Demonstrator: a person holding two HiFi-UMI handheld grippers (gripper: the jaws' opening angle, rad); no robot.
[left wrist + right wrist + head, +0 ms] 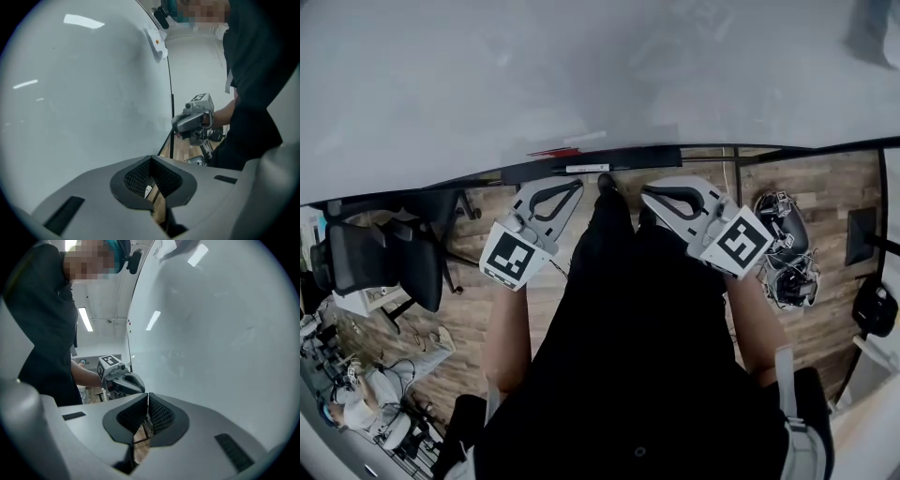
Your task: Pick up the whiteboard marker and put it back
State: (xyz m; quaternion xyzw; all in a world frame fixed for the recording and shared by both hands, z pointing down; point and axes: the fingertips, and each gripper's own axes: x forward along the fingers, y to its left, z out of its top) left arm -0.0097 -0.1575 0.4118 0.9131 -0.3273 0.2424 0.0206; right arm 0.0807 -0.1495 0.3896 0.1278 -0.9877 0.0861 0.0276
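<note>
Left gripper (573, 187) and right gripper (651, 195) hover shut and empty close to the whiteboard (581, 66), where what looks like the red whiteboard marker (553, 151) lies on the bottom ledge (652, 156); jaws must open first, then straddle its barrel squarely.

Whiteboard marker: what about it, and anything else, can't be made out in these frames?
- Head view: only a blurred red sliver on the whiteboard ledge, too small to call a marker.
- Gripper views: the board's lower edge is covered by the left claw and right claw.
</note>
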